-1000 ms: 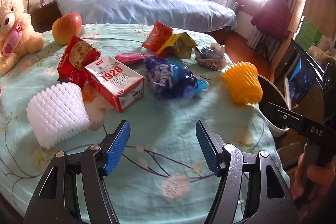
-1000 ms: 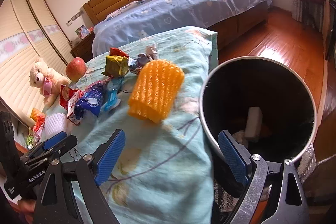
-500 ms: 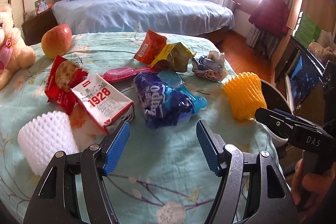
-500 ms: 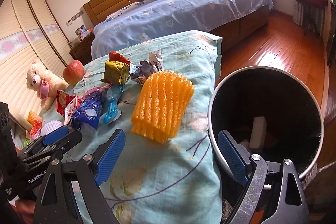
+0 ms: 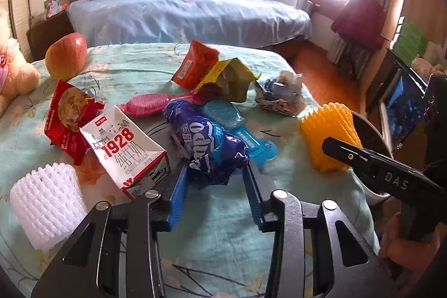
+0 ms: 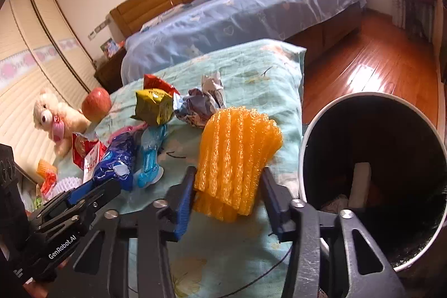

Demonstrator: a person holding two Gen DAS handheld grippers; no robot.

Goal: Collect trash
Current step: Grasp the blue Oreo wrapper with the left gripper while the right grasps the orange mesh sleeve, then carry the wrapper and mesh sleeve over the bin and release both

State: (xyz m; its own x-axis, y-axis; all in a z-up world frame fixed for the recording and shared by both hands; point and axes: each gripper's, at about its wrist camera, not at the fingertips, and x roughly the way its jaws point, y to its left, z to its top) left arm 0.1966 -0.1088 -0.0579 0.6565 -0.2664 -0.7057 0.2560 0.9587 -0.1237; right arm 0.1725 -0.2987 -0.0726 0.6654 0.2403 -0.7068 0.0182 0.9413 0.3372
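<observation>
Trash lies scattered on a round table under a light-green flowered cloth [image 5: 134, 60]. My left gripper [image 5: 215, 169] is closing on a crumpled blue cookie wrapper [image 5: 206, 141], and both blue pads touch its sides. My right gripper [image 6: 229, 175] is closing on a yellow foam fruit net [image 6: 237, 147], which stands squeezed between its pads near the table edge. Just right of that net stands a round white bin [image 6: 307, 136] with a dark inside and some trash at the bottom.
On the cloth lie a 1928 milk carton [image 5: 125, 147], a red snack bag [image 5: 69, 113], a white foam net [image 5: 47, 203], red [image 5: 195, 63] and yellow [image 5: 232, 80] packets, a crumpled wrapper [image 5: 282, 97], pink [image 5: 145, 105] and blue [image 5: 243, 130] brushes, an apple [image 5: 67, 56] and a teddy bear [image 6: 56, 119]. A bed stands behind.
Both grippers moved forward over the table and narrowed their jaws. The left now brackets the blue wrapper and the right brackets the yellow foam net.
</observation>
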